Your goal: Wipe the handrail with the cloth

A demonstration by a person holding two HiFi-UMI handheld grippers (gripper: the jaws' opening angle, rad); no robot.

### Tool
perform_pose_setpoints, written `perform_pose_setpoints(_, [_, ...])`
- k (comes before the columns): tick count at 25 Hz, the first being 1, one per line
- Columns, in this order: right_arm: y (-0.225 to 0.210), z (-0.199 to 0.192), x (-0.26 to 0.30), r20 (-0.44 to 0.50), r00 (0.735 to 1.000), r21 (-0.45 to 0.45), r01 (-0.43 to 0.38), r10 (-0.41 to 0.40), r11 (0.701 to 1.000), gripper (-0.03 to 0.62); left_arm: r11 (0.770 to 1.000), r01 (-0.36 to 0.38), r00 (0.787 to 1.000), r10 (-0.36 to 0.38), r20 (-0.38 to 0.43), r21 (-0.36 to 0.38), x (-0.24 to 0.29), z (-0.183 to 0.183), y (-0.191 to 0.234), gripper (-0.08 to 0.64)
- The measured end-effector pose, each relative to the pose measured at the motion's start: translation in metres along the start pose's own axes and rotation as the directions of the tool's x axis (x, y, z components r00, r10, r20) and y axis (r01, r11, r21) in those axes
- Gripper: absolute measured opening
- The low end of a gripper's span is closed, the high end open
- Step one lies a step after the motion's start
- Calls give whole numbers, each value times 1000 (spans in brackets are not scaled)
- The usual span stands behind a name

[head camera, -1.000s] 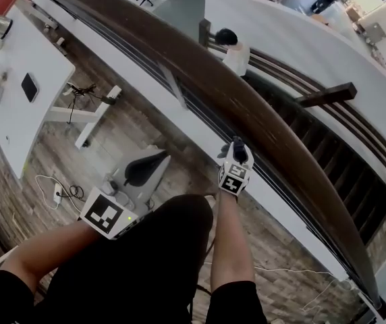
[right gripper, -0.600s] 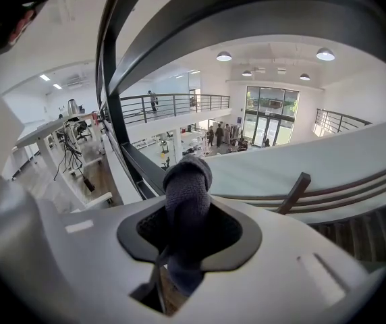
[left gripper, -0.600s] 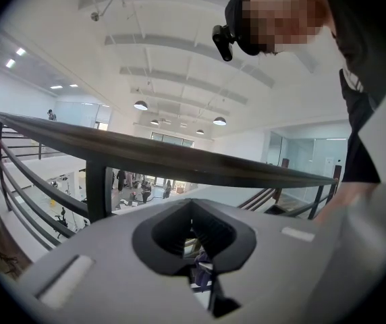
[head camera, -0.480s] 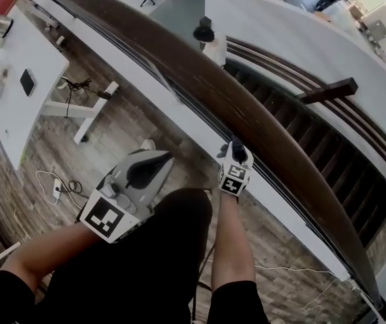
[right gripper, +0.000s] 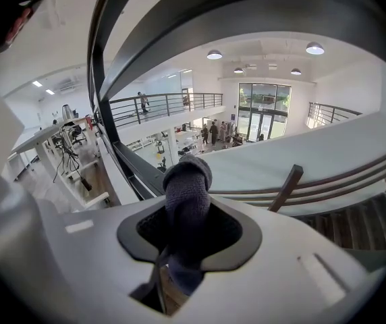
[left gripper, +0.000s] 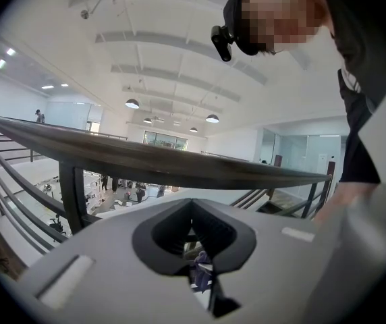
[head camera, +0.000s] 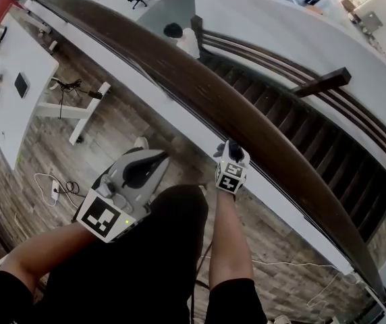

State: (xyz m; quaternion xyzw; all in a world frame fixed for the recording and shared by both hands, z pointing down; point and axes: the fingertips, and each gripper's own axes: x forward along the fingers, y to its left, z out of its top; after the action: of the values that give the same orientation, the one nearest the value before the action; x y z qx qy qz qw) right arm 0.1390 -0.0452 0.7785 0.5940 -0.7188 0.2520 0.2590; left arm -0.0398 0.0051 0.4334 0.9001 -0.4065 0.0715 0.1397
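Right tool [head camera: 231, 152] clamps the grey cloth [right gripper: 187, 181], which looks soft and light, near its fold, padded end free for the smooth handrail [head camera: 200, 90]; left tool [head camera: 142, 169] closed, empty.

Head view looks steeply down; gripper views close beneath handrail [head camera: 200, 83], shared by all.

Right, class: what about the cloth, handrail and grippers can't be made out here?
Handrail, upper-left end: head view, cut off by the edge.
Cloth, full size: right gripper view, partly hidden inside the right gripper.
Purple patch past the left gripper: left gripper view, too small.
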Motion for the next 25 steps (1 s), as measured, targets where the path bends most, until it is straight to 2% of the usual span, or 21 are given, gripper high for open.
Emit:
perform_pose_setpoints(11, [-16, -9, -8, 10, 1000, -36, -26, 26, 999, 112, 1000, -10, 1000, 10, 6, 23, 5, -3, -21, 0])
perform_pose_setpoints(18, [-34, -17, -18, 10, 1000, 26, -9, 8, 1000, 112, 1000, -5, 1000, 5, 15, 24, 7, 1, -28, 0])
perform_pose_setpoints(25, [-57, -25, -30, 24, 1000, 33, 12, -13, 999, 112, 999, -9, 1000, 8, 15, 40, 9, -2, -36, 0])
